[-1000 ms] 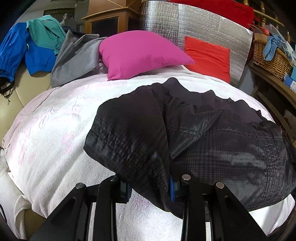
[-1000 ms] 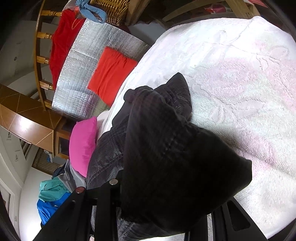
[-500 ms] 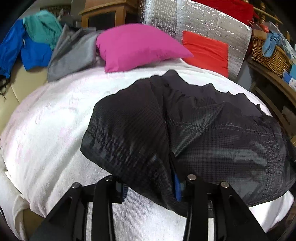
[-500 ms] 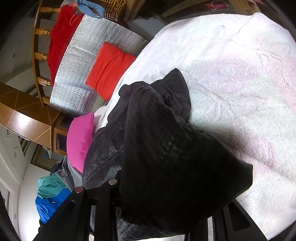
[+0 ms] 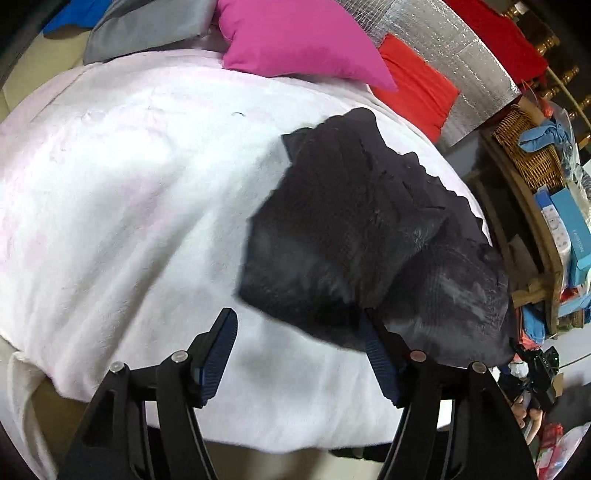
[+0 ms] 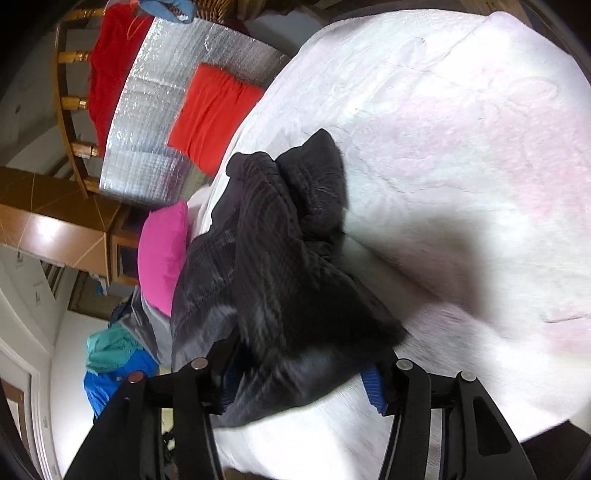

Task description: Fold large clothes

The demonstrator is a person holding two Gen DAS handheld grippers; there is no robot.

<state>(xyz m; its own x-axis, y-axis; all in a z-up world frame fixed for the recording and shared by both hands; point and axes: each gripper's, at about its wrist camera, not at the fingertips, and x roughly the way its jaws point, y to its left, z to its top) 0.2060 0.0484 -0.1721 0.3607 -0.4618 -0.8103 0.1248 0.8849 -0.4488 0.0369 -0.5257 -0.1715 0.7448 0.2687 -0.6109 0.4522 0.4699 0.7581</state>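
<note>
Bed [image 5: 110, 206]: white cover, serves as folding surface
Jacket [image 5: 362, 236]: black, bunched in loose fold near bed's right edge, dropped there
Left claw [image 5: 299, 354]: jaws just opened wide, hem at right pad, not pinched
Right claw [image 6: 299, 384]: jaws just opened, cloth lying loose between

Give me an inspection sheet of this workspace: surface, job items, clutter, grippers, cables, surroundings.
Surface: white blanket spread over the bed, faint pink pattern.
Job's things: black garment lying bunched and partly folded on the blanket.
Clutter: pink pillow, red cushion, grey garment, teal and blue clothes.
Grippers: left gripper open, jaws have just been opening, garment edge by one pad; right gripper open, jaws have just been opening, garment between them, not pinched.
Cables: nothing seen.
Surroundings: silver foil panel, wicker basket, wooden cabinet.
</note>
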